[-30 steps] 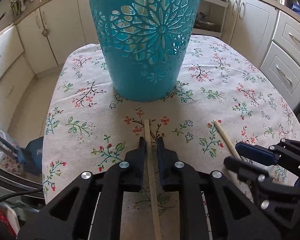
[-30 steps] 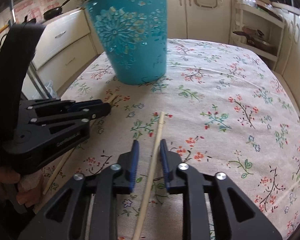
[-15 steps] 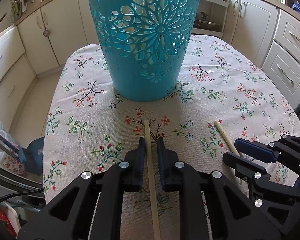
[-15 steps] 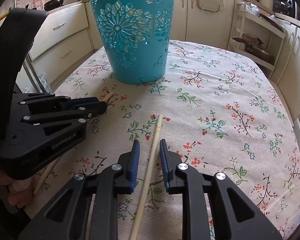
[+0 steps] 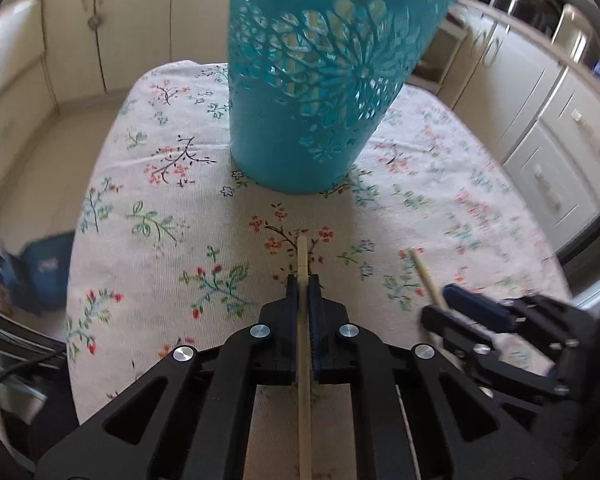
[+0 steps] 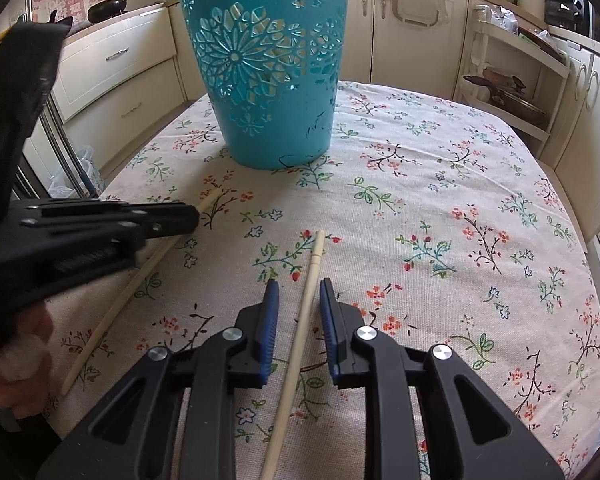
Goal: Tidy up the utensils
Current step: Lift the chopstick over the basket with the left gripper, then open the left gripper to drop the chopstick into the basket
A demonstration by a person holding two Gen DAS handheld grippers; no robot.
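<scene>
Chopsticks, two of them, lie on the floral cloth of the worktop (image 6: 480,208) in front of a teal basket (image 6: 268,68) with flower cut-outs, which stands upright toward the far side. In the right wrist view, the left chopstick (image 6: 140,280) runs from near the person's hand at the lower left up toward the basket, its far tip showing just past the fingers of the left gripper (image 6: 188,220). The left wrist view shows that gripper (image 5: 303,292) with its fingers pressed together on this chopstick (image 5: 302,264), whose tip pokes out ahead of them and points at the basket (image 5: 320,92); whether the stick is lifted off the cloth cannot be told. Further right, the second chopstick (image 6: 312,276) lies between the fingers of the right gripper (image 6: 298,296), which stand apart on either side of it with a gap at each pad, so it is not clamped. From the left wrist view the right gripper (image 5: 448,304) appears at the lower right, blurred, with the second chopstick (image 5: 426,276) reaching out ahead of it. Cream kitchen cabinets (image 6: 116,76) surround the worktop.
</scene>
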